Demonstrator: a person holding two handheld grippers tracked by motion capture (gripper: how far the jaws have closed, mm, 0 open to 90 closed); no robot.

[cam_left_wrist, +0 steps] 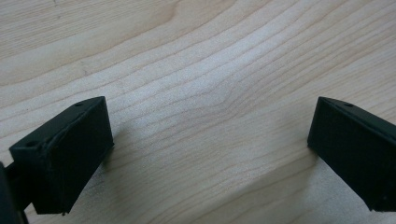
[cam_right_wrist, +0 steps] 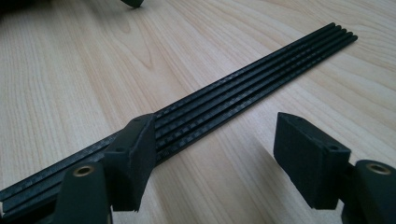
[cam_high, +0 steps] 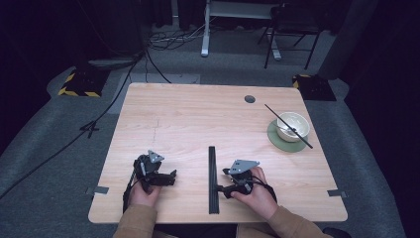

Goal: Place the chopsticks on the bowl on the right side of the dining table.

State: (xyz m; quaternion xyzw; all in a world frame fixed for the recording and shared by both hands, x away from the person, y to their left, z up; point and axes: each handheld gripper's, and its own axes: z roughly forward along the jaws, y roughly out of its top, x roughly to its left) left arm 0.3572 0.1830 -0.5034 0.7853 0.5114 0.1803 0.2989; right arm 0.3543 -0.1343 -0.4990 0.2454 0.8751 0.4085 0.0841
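From above we see the right gripper (cam_high: pixel 221 186) released beside the black strip (cam_high: pixel 212 178). Its own view resolves the strip's ridges (cam_right_wrist: pixel 243 84). Left gripper (cam_left_wrist: pixel 210 140) released over bare table (cam_left_wrist: pixel 196 60).

Dim dark room, grey carpet floor (cam_high: pixel 59 163), light wood table (cam_high: pixel 198 114), black chair (cam_high: pixel 292 25) and white desk leg (cam_high: pixel 205 29) behind, hazard-striped blocks (cam_high: pixel 79 84), floor cables (cam_high: pixel 171 37)

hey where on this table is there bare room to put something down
Bare wood runs across the table from the far left corner to the round hole, and between the left hand-held gripper and the black strip. It is crowded at the far right, around the bowl with its black stick.
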